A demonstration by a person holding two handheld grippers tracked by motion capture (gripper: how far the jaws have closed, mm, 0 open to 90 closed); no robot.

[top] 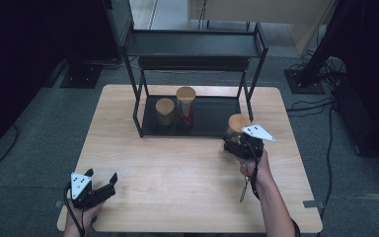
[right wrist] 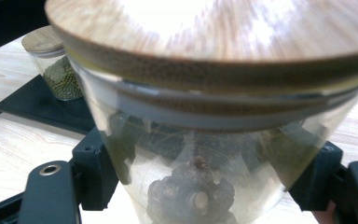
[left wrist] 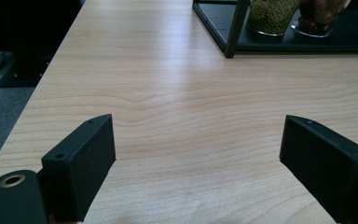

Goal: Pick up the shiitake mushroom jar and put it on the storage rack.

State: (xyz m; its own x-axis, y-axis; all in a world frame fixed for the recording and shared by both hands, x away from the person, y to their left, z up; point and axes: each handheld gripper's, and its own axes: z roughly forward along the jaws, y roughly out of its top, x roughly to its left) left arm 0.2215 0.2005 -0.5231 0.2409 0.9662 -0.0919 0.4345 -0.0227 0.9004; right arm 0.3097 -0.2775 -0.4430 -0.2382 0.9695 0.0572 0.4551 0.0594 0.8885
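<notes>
My right gripper [top: 237, 144] is shut on a glass jar with a wooden lid [top: 238, 123], just right of the rack's front right leg. In the right gripper view that jar [right wrist: 214, 140] looms close between both jaws, with dark brown lumps at its bottom. A short jar of green beans [top: 165, 111] and a taller jar of red pieces [top: 186, 105] stand on the lower tray of the black rack [top: 212, 116]. My left gripper [top: 101, 177] rests open at the table's near left corner, nothing between its jaws [left wrist: 196, 158].
The rack has an upper shelf [top: 192, 44] above the tray. The light wooden table [top: 177, 173] spreads between both hands. Cables and stand bases lie on the grey floor to the right [top: 316, 84]. The green bean jar [left wrist: 271, 16] and red jar [left wrist: 319, 16] are visible far ahead.
</notes>
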